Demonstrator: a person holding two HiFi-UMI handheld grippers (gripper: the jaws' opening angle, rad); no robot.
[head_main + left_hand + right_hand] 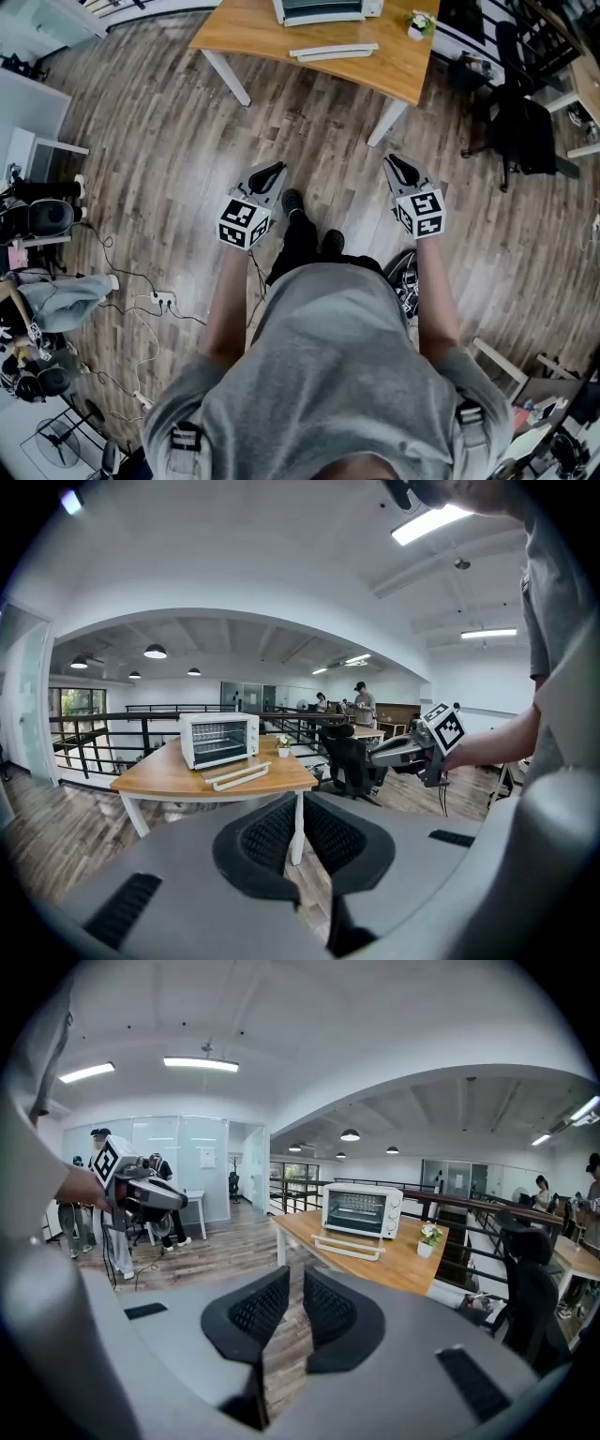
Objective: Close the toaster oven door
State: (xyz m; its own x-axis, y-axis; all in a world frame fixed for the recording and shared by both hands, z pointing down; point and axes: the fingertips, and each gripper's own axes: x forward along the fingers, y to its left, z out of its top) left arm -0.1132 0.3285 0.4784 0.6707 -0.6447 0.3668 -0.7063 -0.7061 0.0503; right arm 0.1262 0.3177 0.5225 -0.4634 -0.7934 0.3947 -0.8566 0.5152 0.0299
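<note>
A white toaster oven stands on a wooden table some way ahead, its door hanging open and flat in front of it. The oven and its lowered door also show in the right gripper view, and the oven sits at the top edge of the head view. My left gripper is held over the floor, well short of the table, its jaws shut and empty. My right gripper hovers beside it at the same height, jaws slightly apart with nothing between them.
A small potted plant stands on the table's right end. A black office chair is at the right. Cables and a power strip lie on the wooden floor at the left. People stand far off in the background.
</note>
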